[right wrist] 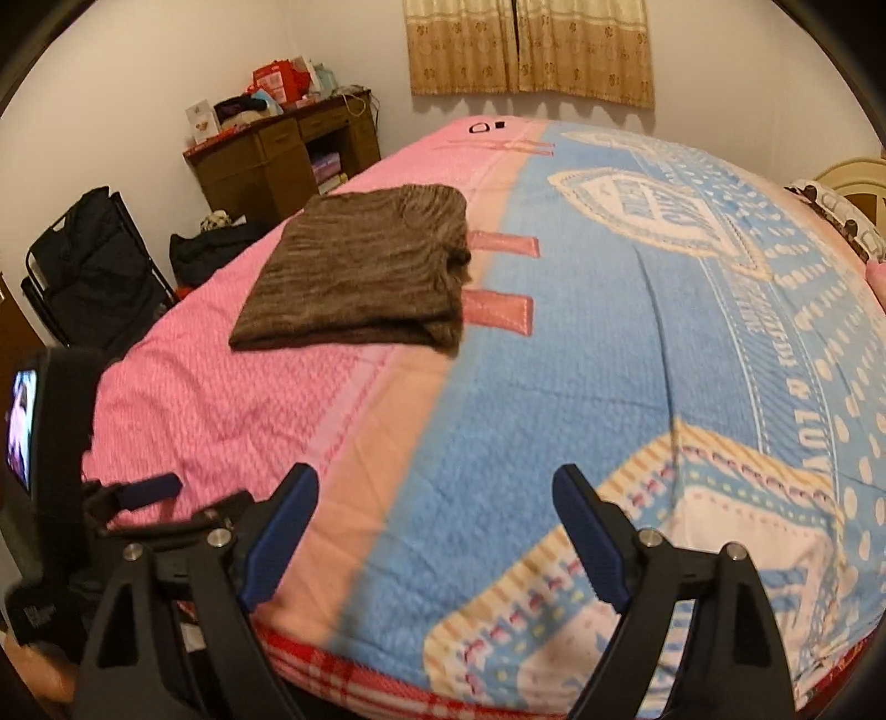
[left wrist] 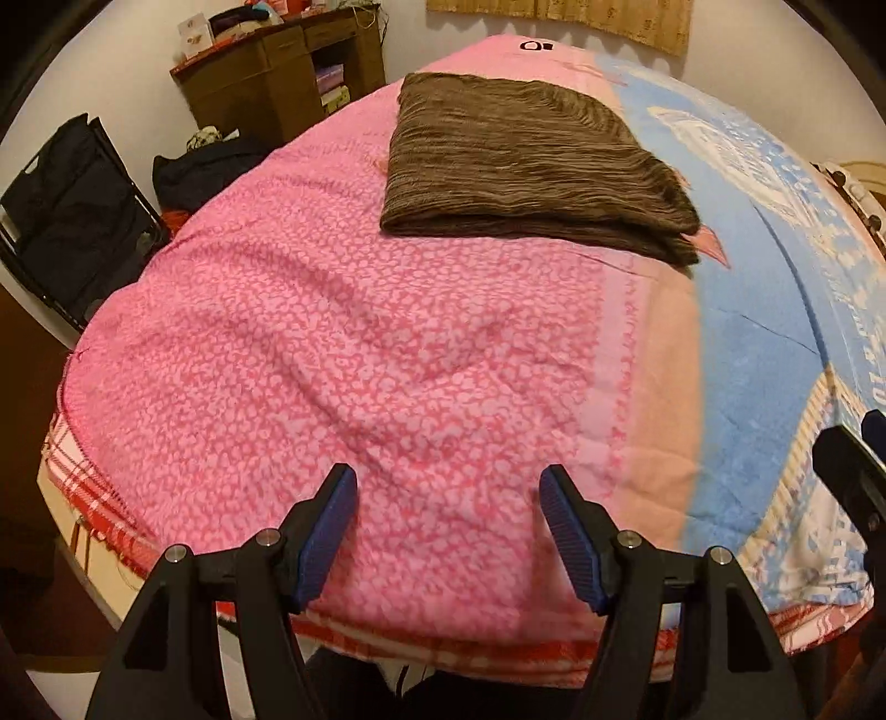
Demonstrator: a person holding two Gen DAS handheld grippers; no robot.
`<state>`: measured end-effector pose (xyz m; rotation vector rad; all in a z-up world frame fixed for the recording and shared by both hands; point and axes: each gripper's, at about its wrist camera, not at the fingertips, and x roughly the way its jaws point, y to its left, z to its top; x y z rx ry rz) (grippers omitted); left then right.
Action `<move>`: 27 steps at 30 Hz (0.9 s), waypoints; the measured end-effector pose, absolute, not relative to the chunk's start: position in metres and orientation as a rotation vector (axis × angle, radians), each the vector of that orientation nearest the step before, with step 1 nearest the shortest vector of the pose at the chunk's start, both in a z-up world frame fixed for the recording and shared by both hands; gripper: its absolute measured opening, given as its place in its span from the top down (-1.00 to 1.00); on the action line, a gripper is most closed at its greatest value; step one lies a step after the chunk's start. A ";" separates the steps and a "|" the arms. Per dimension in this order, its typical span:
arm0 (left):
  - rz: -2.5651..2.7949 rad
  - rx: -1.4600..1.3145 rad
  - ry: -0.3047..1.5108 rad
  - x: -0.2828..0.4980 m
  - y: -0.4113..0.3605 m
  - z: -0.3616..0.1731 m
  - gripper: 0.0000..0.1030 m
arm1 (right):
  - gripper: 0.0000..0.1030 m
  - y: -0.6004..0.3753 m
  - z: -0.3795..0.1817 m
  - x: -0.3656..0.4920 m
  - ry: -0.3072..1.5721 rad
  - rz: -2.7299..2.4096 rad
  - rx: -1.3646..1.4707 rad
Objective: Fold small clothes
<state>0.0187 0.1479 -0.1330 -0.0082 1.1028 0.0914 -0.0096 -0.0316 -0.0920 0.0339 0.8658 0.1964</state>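
Left wrist view: a brown garment (left wrist: 531, 166) lies folded into a thick, roughly rectangular pad, its fuzzy knit streaked in lighter and darker brown, with layered edges at its near right corner. It rests on the bed (left wrist: 332, 360), well ahead of both tools, on the pink half of a fleecy blanket dotted with a pale mottled print; a peach band runs beside it, then a blue half with cream lettering and a crest (right wrist: 642, 216). Two pink tabs (right wrist: 501, 277) show just right of the garment. A red plaid sheet (left wrist: 83, 487) peeks out under the blanket's near edge

The left hand-held gripper (left wrist: 448, 493) is released, ribbed blue pads (left wrist: 326, 531) apart over bare blanket, nothing between them. The right hand-held gripper (right wrist: 434, 493) is likewise released and empty, above the peach and blue seam

Beyond the bed stand a dark wooden desk (right wrist: 288, 155) piled with boxes, a black folding rack (right wrist: 94, 266) draped in dark cloth, pale walls, and short tan patterned curtains (right wrist: 526, 50)
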 end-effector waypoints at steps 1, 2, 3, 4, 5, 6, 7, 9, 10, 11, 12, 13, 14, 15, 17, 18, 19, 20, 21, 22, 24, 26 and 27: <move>0.086 0.001 1.099 0.014 0.144 -0.130 -0.35 | -0.72 -0.035 -0.092 -0.013 0.867 0.186 0.030; 0.082 0.006 1.094 0.009 0.140 -0.127 -0.35 | -0.72 -0.037 -0.091 -0.015 0.865 0.178 0.028; 0.079 0.011 1.090 0.004 0.137 -0.124 -0.35 | -0.72 -0.040 -0.089 -0.018 0.858 0.168 0.026; 0.075 0.018 1.087 0.001 0.133 -0.122 -0.35 | -0.72 -0.043 -0.087 -0.020 0.849 0.163 0.024; 0.066 0.025 1.088 -0.002 0.128 -0.119 -0.35 | -0.73 -0.044 -0.086 -0.022 0.840 0.160 0.021; 0.057 0.025 1.092 -0.006 0.125 -0.118 -0.35 | -0.75 -0.045 -0.083 -0.025 0.830 0.155 0.014; 0.045 0.023 1.098 -0.009 0.121 -0.118 -0.35 | -0.76 -0.046 -0.081 -0.027 0.816 0.143 -0.004; 0.023 0.022 1.117 -0.011 0.116 -0.117 -0.35 | -0.77 -0.047 -0.076 -0.029 0.795 0.111 -0.026; 0.023 0.026 1.115 -0.011 0.112 -0.115 -0.35 | -0.77 -0.048 -0.073 -0.030 0.781 0.092 -0.034; 0.028 0.027 1.100 -0.012 0.111 -0.111 -0.35 | -0.77 -0.049 -0.070 -0.033 0.764 0.073 -0.041; 0.036 0.023 1.059 -0.015 0.110 -0.102 -0.35 | -0.78 -0.051 -0.066 -0.034 0.749 0.063 -0.042; 0.042 0.018 1.006 -0.019 0.110 -0.092 -0.35 | -0.78 -0.053 -0.063 -0.036 0.735 0.057 -0.042; 0.048 0.017 0.970 -0.022 0.111 -0.085 -0.35 | -0.78 -0.055 -0.059 -0.039 0.718 0.052 -0.040; 0.063 0.022 0.907 -0.027 0.112 -0.072 -0.35 | -0.81 -0.057 -0.053 -0.042 0.693 0.051 -0.034; 0.099 0.031 0.830 -0.036 0.115 -0.056 -0.35 | -0.88 -0.060 -0.042 -0.049 0.640 0.043 -0.027; 0.106 0.031 0.806 -0.039 0.116 -0.050 -0.35 | -0.90 -0.061 -0.037 -0.051 0.620 0.040 -0.028; 0.109 0.028 0.773 -0.044 0.117 -0.041 -0.35 | -0.90 -0.061 -0.032 -0.053 0.598 0.034 -0.031; 0.106 0.025 0.755 -0.043 0.123 -0.036 -0.35 | -0.90 -0.060 -0.028 -0.054 0.586 0.032 -0.035; 0.101 0.018 0.719 -0.048 0.124 -0.027 -0.35 | -0.90 -0.058 -0.022 -0.056 0.569 0.034 -0.043; 0.098 0.015 0.700 -0.046 0.127 -0.022 -0.35 | -0.90 -0.056 -0.018 -0.058 0.559 0.035 -0.048; 0.094 0.014 0.644 -0.052 0.129 -0.010 -0.35 | -0.95 -0.052 -0.008 -0.062 0.528 0.036 -0.069; 0.108 0.021 0.582 -0.060 0.131 0.001 -0.35 | -1.00 -0.048 0.002 -0.065 0.491 0.035 -0.093; 0.123 0.029 0.553 -0.064 0.131 0.005 -0.36 | -1.00 -0.044 0.007 -0.067 0.464 0.032 -0.110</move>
